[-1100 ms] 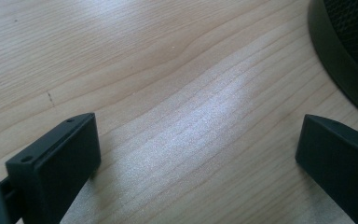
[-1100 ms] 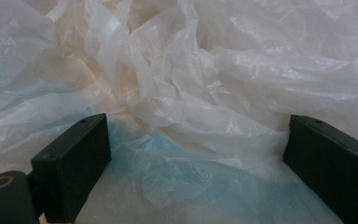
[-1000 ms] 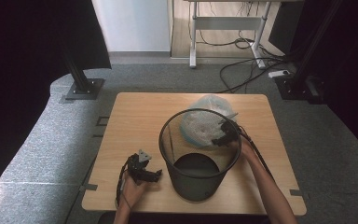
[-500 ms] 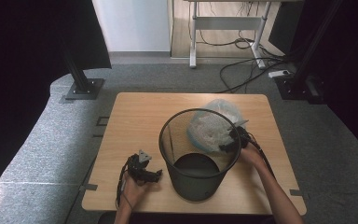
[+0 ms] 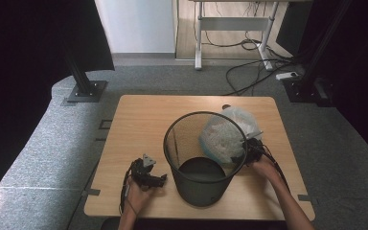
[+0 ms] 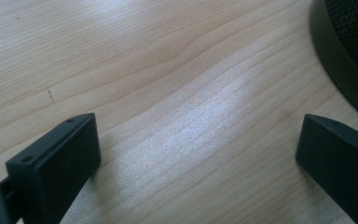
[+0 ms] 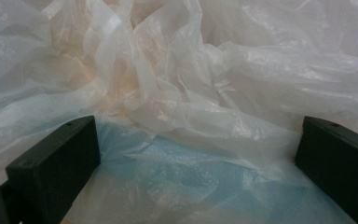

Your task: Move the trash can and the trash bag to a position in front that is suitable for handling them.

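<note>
Bag (image 5: 227, 136) crumpled right of bin (image 5: 202, 160); I'm parting my right gripper (image 7: 196, 154) jaws just off it, left gripper (image 6: 198, 154) resting, jaws apart, on table (image 5: 139, 120).

I found nothing I could read anywhere. My counter (image 5: 139, 120) showed bare wood grain with no mark or sticker, the black mesh bin (image 5: 199, 165) carried no label or brand, and the crumpled clear bag (image 7: 205, 93) in front of my right tool (image 7: 198, 158) bore no print, logo or number on any fold I could see.
</note>
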